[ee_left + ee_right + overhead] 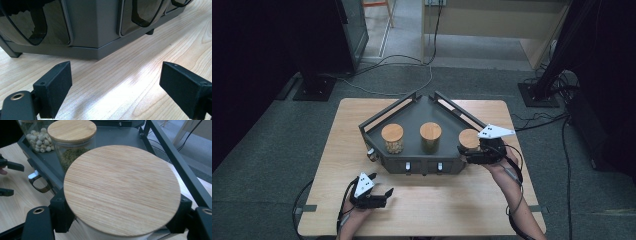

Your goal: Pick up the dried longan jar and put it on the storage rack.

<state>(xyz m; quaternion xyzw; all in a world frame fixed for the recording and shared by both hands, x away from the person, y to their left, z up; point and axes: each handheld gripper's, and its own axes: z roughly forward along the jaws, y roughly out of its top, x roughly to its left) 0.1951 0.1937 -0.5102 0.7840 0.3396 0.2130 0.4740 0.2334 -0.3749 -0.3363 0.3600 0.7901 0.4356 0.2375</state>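
bamboo-lidded jar (122,191) caught in the right gripper (482,150) at the right end of the dark tray (412,116).
looks like mid-job — that jar is clamped between the jaws just under its lid, whether going in or coming out i cannot tell. three jars in the tray: this one, the middle jar (430,137), the left jar (392,138). left gripper (371,195) idles wide open and empty, in front of the tray.

High view overhead — gripper views close, all sharing rack (422,145)

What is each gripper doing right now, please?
Left gripper: open, holding nothing, above the table.
Right gripper: closed on the wooden-lidded jar.
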